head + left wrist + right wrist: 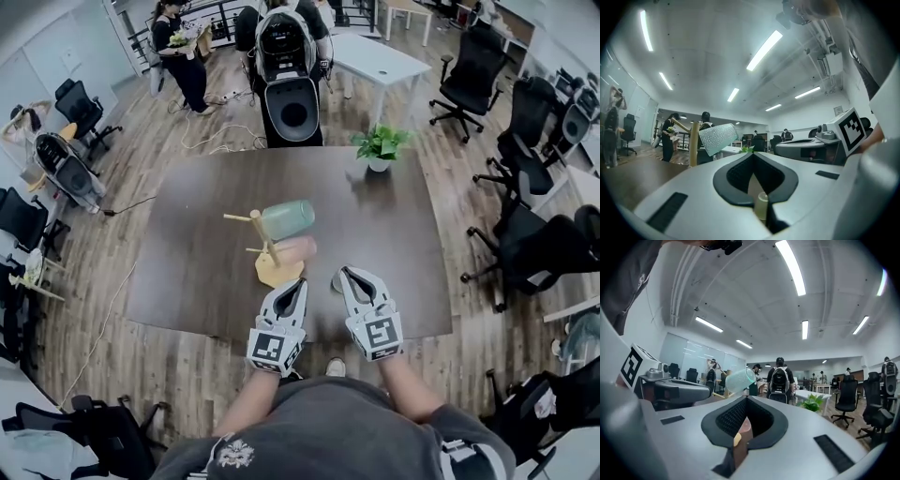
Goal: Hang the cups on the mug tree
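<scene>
A wooden mug tree (266, 246) stands left of centre on the dark table (187, 272). A pale green cup (287, 220) hangs on an upper peg, lying sideways. Below it a pink cup (296, 250) sits against the pole, just above the round base. My left gripper (289, 286) is near the front edge, just right of the tree's base, with its jaws together and nothing between them. Beside it, my right gripper (349, 274) is also shut and empty. The left gripper view shows the green cup (717, 138) and pole (693, 145) ahead-left. In the right gripper view the green cup (739, 379) is ahead.
A small potted plant (380, 147) stands at the table's far edge. Behind it is a black and white machine (289, 89). Office chairs (473, 70) ring the right side. A person (178, 52) stands at the back left. Cables lie on the wooden floor.
</scene>
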Demonstrator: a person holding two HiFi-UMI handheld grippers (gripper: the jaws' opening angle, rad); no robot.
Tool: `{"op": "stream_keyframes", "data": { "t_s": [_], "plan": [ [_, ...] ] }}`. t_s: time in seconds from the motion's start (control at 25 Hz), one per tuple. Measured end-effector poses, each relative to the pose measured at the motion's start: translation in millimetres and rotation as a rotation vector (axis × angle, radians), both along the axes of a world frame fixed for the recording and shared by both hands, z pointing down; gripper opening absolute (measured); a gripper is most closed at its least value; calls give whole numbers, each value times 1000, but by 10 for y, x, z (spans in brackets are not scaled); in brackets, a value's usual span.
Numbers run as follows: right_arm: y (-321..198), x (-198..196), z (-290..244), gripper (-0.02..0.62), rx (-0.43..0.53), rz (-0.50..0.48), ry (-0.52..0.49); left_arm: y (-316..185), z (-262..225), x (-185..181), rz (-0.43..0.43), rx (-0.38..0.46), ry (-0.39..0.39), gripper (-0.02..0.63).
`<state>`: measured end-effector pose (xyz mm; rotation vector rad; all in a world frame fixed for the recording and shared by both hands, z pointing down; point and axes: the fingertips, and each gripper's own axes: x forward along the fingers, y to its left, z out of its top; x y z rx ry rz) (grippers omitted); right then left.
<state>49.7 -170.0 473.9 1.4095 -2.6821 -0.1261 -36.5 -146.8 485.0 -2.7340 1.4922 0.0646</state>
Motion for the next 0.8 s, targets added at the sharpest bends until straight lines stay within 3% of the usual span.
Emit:
{"op": "stream_keyframes", "data": {
  "t_s": [0.4, 0.8],
  "plan": [
    [6, 437, 238, 26, -54, 58, 0, -63, 125, 324, 42, -18, -19, 6],
    [-30, 472, 863, 26, -183, 68, 21, -129, 533, 342, 49, -105, -73, 6]
  ]
}}
